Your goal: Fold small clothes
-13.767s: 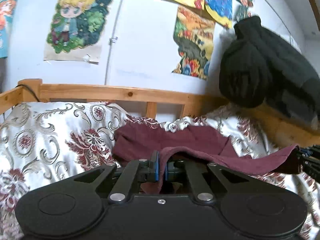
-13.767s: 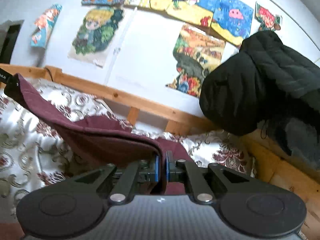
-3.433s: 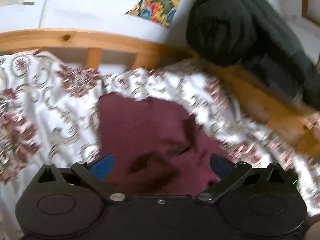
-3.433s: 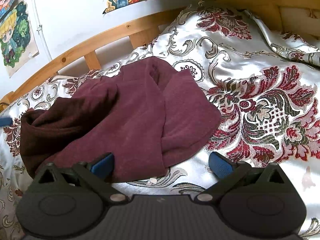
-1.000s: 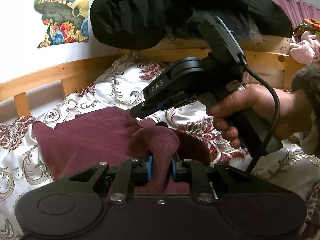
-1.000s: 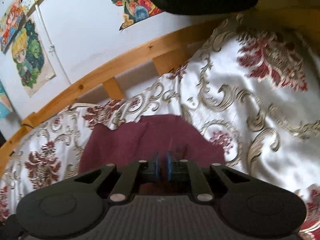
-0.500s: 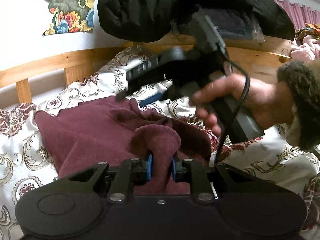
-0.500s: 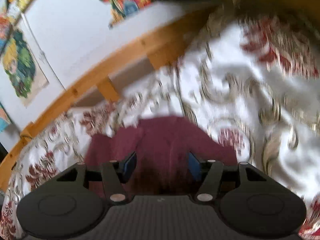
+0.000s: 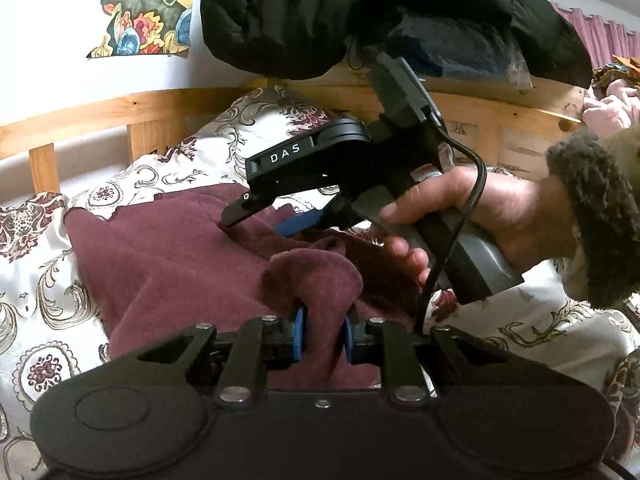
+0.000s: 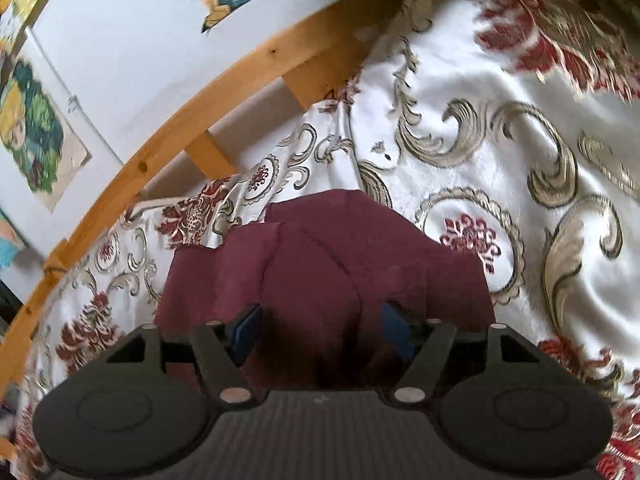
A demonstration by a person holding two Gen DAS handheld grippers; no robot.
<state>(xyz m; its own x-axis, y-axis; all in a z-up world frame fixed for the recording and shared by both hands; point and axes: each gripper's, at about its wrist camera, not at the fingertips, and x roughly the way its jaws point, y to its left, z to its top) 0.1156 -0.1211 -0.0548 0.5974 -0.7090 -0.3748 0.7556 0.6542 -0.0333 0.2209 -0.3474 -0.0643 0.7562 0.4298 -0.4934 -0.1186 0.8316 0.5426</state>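
On patterned satin bedspread [image 10: 500, 152]: maroon knit garment [image 9: 168, 264], half folded. Left tongs [image 9: 322, 334] pinching bunched fold. Right tongs [image 10: 322, 330] opening over flat part, nothing pinched. I'd lay fold slowly, edges aligned, then release.

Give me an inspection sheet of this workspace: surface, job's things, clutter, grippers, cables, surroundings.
Surface: floral bedspread, creased.
Job's things: maroon garment lying partly folded on the bedspread.
Clutter: black padded jacket on the wooden bed frame; pink cloth at far right.
Grippers: left gripper shut on a bunched fold of the garment; right gripper opening over the garment, pads apart from it.
Cables: black cable from the right gripper.
Surroundings: posters on a white wall.
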